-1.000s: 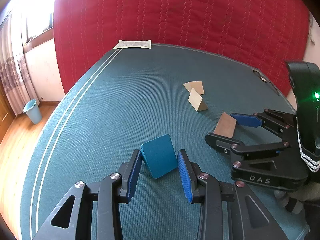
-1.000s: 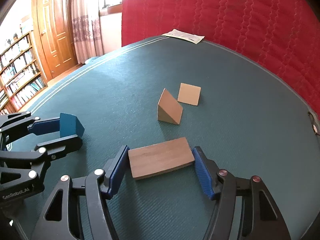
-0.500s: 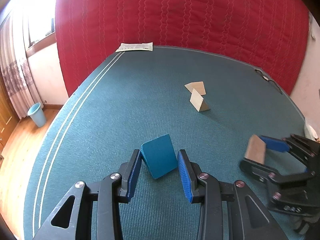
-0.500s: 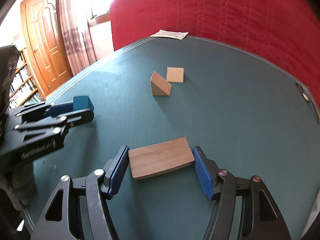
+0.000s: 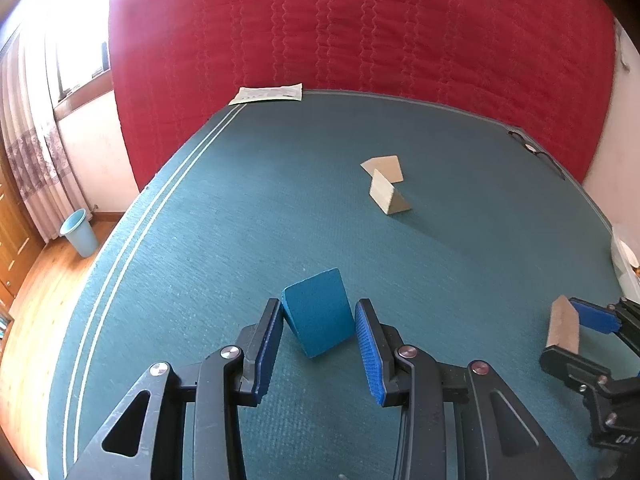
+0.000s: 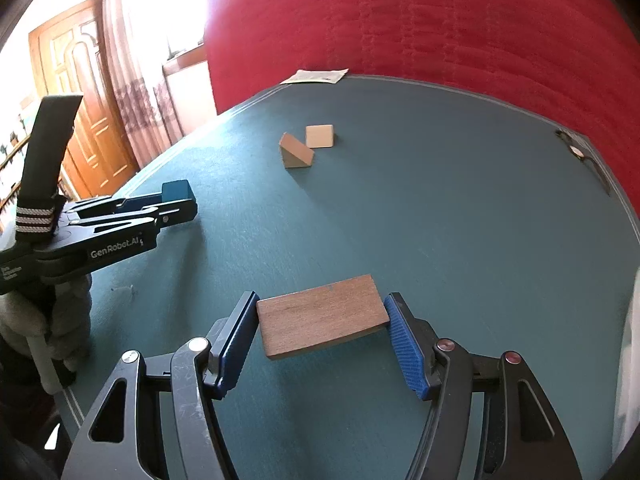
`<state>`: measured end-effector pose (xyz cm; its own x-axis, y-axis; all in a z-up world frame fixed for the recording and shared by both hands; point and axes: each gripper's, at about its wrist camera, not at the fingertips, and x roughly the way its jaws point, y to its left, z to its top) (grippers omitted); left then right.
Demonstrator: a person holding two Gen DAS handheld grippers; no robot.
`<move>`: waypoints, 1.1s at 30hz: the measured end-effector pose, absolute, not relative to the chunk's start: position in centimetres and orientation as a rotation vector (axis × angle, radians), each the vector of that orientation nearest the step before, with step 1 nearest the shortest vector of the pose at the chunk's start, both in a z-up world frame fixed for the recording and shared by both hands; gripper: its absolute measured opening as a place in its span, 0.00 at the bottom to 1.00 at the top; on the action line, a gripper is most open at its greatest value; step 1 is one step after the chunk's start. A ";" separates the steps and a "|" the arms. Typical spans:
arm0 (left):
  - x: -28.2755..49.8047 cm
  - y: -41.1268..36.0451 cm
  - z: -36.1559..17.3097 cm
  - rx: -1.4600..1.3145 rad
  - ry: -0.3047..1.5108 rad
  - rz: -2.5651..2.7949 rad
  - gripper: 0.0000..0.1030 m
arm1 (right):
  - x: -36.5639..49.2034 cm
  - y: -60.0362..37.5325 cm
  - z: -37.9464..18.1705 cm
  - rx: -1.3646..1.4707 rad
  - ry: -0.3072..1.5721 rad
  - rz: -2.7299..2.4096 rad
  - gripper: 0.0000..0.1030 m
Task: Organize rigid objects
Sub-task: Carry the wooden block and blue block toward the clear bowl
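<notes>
My left gripper (image 5: 318, 334) is shut on a blue wedge block (image 5: 320, 312) and holds it above the green table cover (image 5: 240, 220). My right gripper (image 6: 322, 326) is shut on a flat brown wooden plank (image 6: 322, 322), held by its short ends. The left gripper and blue block also show in the right wrist view (image 6: 176, 200) at the left. The right gripper with the plank shows in the left wrist view (image 5: 564, 326) at the right edge. A light wooden wedge (image 5: 386, 196) and a light wooden square block (image 5: 384, 166) lie together further back on the table.
A sheet of paper (image 5: 268, 94) lies at the table's far edge against a red quilted backdrop (image 5: 360, 32). Glasses (image 5: 532, 148) lie at the far right edge. A blue bin (image 5: 78, 232) stands on the wooden floor at the left. A door (image 6: 80, 92) is beyond.
The right gripper has pulled back with the plank, away from the two light blocks and toward the table's near right. The left gripper still holds the blue wedge in much the same place.
</notes>
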<state>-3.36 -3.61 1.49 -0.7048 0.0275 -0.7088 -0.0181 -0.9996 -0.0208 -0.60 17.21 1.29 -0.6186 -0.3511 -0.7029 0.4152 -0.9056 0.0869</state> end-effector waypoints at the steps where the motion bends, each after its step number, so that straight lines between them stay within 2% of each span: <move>1: -3.3 -3.5 1.5 -1.198 -0.018 2.875 0.38 | -0.3 17.7 1.4 1.060 0.098 -2.503 0.63; 33: -1.2 5.5 2.3 -1.152 0.056 2.712 0.38 | 4.1 36.0 6.5 0.937 -0.278 -2.961 0.63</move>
<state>-1.20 5.55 2.28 -0.6783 0.1632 -0.7165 -0.1924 -0.9805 -0.0412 4.14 36.00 6.49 -0.8191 -0.0761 -0.5686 -0.0309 -0.9839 0.1762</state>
